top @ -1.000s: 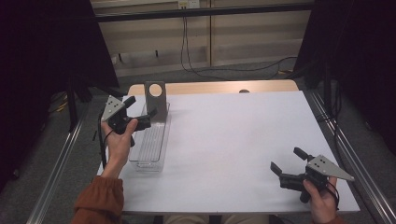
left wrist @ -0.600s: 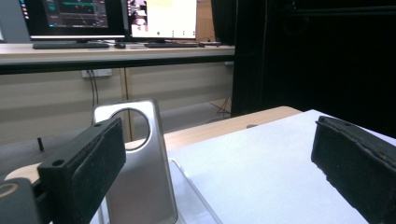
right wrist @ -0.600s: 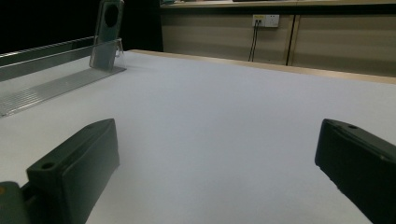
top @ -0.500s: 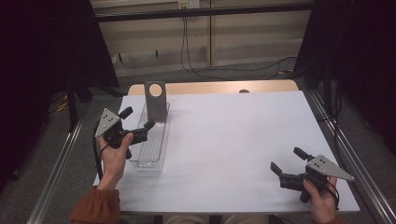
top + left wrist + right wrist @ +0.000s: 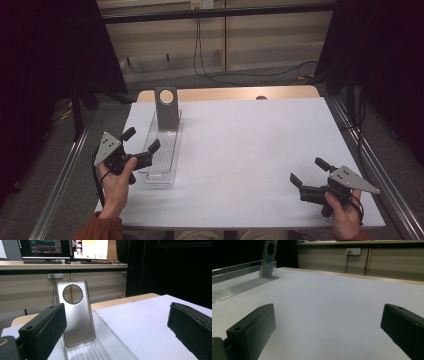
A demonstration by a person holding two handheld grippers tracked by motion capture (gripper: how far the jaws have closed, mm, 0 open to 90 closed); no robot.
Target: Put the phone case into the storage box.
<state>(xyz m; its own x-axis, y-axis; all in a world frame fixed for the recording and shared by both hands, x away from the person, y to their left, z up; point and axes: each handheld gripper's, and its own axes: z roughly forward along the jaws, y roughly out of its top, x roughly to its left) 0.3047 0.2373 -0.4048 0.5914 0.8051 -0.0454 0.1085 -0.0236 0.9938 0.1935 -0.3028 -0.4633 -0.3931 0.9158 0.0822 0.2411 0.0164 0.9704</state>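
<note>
A white table (image 5: 250, 150) fills the scene. Along its left side lies a clear ribbed tray (image 5: 162, 152), long enough to keep several cases standing in a row. At its far end a grey phone case (image 5: 167, 107) with a round camera hole stands upright, leaning slightly back, probably propped by the tray's grooves. The left gripper (image 5: 142, 145) hovers at the tray's near end, aimed at the case, jaws wide apart and empty. The right gripper (image 5: 305, 172) waits near the right corner, well apart, jaws also spread with nothing between them.
</note>
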